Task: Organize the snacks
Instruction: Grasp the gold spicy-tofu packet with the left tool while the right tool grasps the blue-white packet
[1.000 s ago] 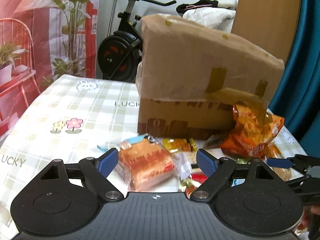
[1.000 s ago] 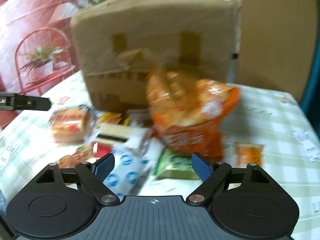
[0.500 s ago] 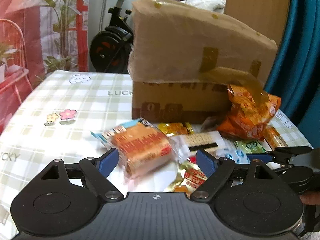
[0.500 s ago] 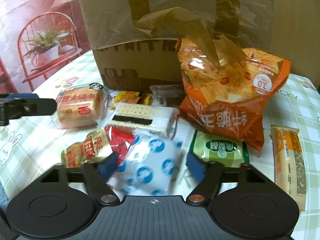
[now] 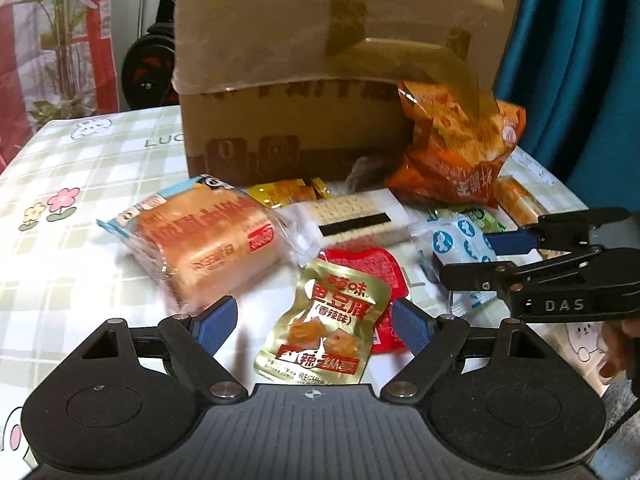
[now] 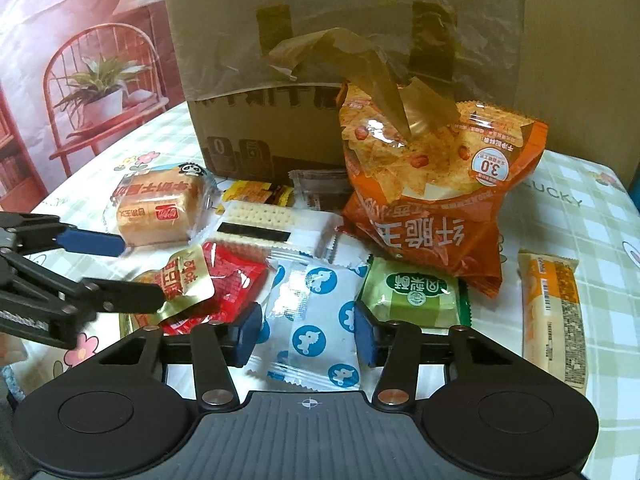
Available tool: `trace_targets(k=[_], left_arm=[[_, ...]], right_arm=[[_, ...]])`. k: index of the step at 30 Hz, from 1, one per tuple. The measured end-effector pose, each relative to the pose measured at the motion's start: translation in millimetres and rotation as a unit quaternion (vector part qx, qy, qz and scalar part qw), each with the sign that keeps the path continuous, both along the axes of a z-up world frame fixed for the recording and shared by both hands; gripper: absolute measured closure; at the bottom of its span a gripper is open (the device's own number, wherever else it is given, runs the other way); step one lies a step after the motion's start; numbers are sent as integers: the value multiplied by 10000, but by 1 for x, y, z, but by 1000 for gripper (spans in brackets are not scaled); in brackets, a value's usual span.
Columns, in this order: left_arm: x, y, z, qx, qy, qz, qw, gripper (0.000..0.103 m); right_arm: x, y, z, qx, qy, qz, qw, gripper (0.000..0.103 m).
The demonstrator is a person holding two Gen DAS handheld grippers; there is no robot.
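Note:
Snack packets lie in a heap in front of a cardboard box (image 5: 288,80). My left gripper (image 5: 314,326) is open, and a gold pouch (image 5: 324,332) lies on the table between its blue pads, touching neither. A red pouch (image 5: 372,268) sits partly under the gold one. My right gripper (image 6: 308,334) is closing its jaws around a white packet with blue prints (image 6: 316,320); the pads stand at its sides and the wrapper shows no squeeze. A wrapped bread (image 5: 204,236) lies at the left, and a big orange chips bag (image 6: 432,184) leans on the box.
A cracker pack (image 6: 272,224), a green packet (image 6: 412,292) and an orange bar (image 6: 554,312) lie around the heap. The checked tablecloth (image 5: 80,184) is bare at the left. An exercise bike (image 5: 148,68) and a blue curtain (image 5: 572,80) stand behind the table.
My left gripper sank and moved forward from the bread to the gold pouch. My right gripper's jaws narrowed around the white and blue packet, without moving away from it.

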State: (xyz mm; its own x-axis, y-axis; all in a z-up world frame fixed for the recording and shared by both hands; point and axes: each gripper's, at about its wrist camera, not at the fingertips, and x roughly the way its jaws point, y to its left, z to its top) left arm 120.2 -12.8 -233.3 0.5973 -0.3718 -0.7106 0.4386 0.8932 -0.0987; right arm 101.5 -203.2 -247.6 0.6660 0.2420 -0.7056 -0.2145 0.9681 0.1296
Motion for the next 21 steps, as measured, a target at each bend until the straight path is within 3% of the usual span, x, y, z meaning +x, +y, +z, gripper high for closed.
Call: trace_targets(k=[7, 10, 12, 15, 21], left_arm=[[6, -12, -13, 285, -73, -247, 9993, 18], [6, -13, -18, 325, -133, -172, 9992, 27], [3, -12, -17, 501, -218, -124, 9984, 44], [4, -6, -12, 265, -30, -60, 9996, 48], [-4, 4, -2, 98, -141, 110, 9998, 49]], right_arm=[[1, 1, -1, 28, -5, -13, 10000, 58], [1, 1, -1, 33, 2, -18, 10000, 58], [2, 3, -1, 15, 18, -23, 10000, 58], [6, 5, 1, -9, 37, -24, 10000, 57], [12, 9, -2, -68, 52, -32, 10000, 55]])
